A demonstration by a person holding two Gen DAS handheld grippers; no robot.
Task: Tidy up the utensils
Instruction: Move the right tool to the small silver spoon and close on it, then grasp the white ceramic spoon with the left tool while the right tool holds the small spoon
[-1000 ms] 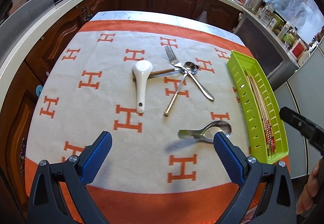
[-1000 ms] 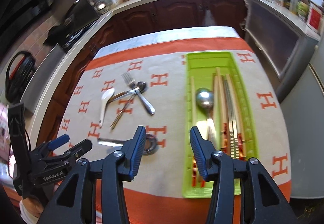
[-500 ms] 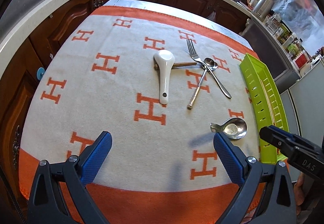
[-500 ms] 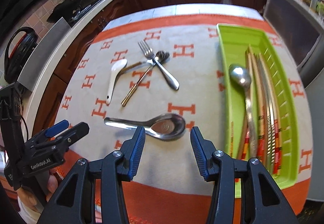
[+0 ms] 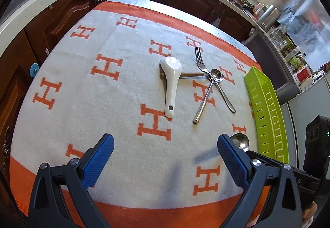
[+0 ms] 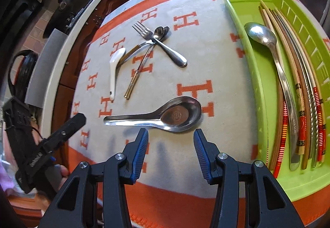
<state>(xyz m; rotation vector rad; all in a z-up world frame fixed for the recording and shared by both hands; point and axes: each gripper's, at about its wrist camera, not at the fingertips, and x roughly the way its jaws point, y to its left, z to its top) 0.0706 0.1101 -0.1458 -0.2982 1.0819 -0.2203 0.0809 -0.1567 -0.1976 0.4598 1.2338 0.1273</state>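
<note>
- The steel soup spoon (image 6: 163,117) lies flat on the bench cloth (image 6: 206,58) just ahead of my right fingers (image 6: 142,145), bowl toward the green tray (image 6: 243,13), handle pointing away from it.
- My right gripper (image 6: 170,146) has its fingers spread partway, with nothing between them; my left gripper (image 5: 165,163) has its fingers spread wide, also empty, over bare cloth.
- Risk, as I judge it: the spoon is low and slick, so fingers closing on the shallow bowl rim could skate off or flip it; closing too low could pinch the cloth and drag it.
- A second risk: the spoon sits near the tray wall, so a nudge could shove it against the tray.
- Further out, the white ceramic spoon (image 5: 171,85), a fork (image 5: 201,63) and two smaller spoons (image 5: 216,75) lie crossed, so lifting one may disturb the others.
- My right view shows inside the tray: a long spoon (image 6: 272,63) and chopsticks (image 6: 305,91) already lie there. My left view shows only the tray's slotted outer wall.
- My left view hides most of the steel spoon behind its own finger, showing only the bowl's edge.
</note>
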